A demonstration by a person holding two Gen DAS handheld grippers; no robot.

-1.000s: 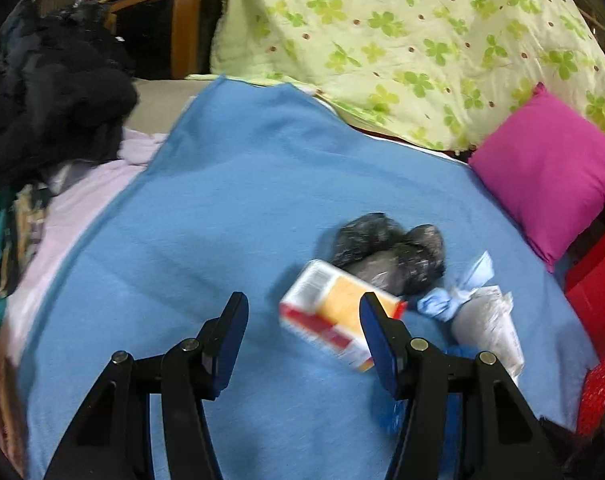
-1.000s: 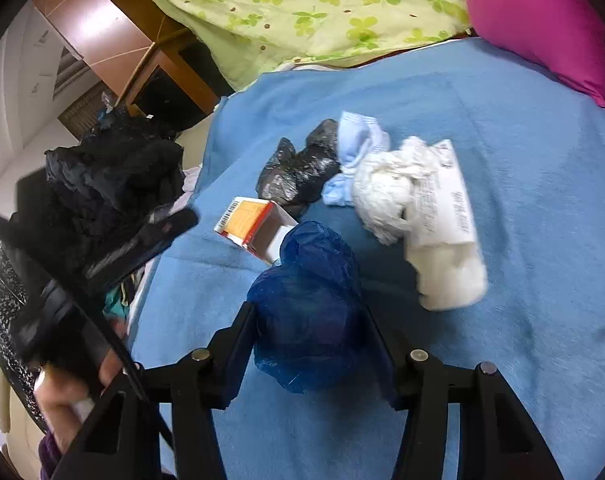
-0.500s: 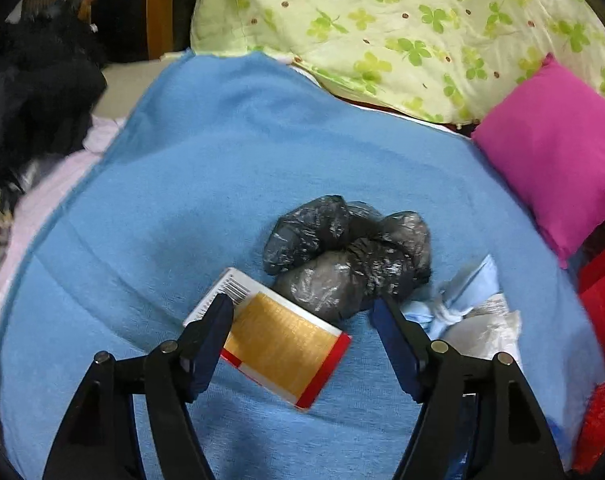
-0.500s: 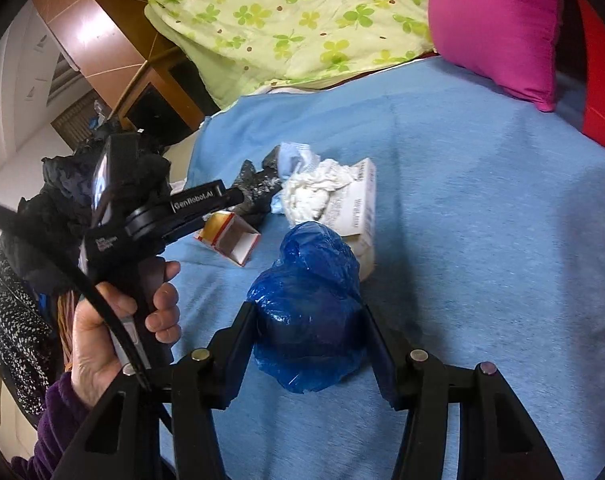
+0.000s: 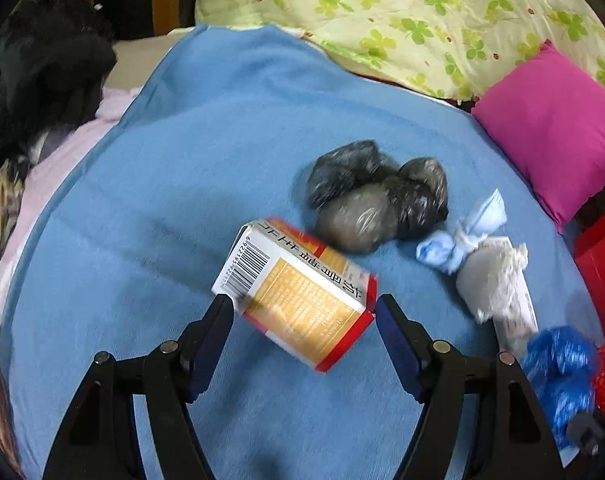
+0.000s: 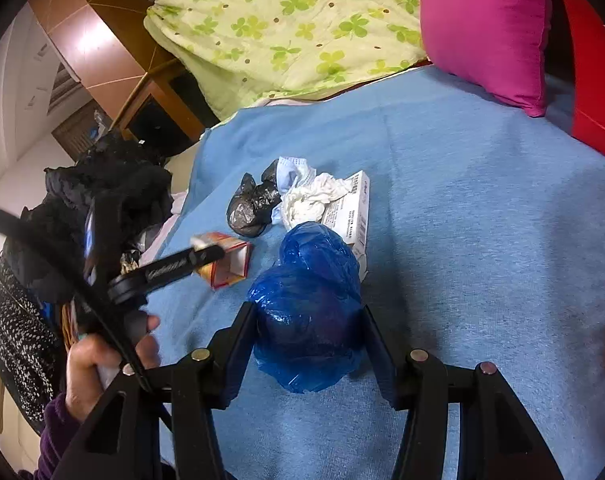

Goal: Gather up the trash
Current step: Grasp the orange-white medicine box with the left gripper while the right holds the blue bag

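Observation:
An orange, white and red carton (image 5: 298,292) lies tilted on the blue blanket (image 5: 182,184). My left gripper (image 5: 304,308) is open and straddles it, one fingertip at each end of the carton. In the right wrist view a left finger (image 6: 182,266) reaches over the carton (image 6: 226,264). My right gripper (image 6: 308,332) is shut on a crumpled blue plastic bag (image 6: 310,308), held just above the blanket. Beyond the carton lie a black plastic bundle (image 5: 378,196), a pale blue knotted piece (image 5: 458,240) and a white tissue wad on a flat white box (image 5: 498,284).
A pink pillow (image 5: 550,128) and a green clover quilt (image 5: 402,12) lie at the back. A red container (image 5: 600,256) stands at the right edge. Dark clothing (image 5: 34,72) is piled at the left. A person's hand (image 6: 98,364) holds the left gripper's handle.
The left gripper's jaws have spread and it has come down over the carton, which now sits between its fingertips. The right gripper carried the blue bag to the right, then held still.

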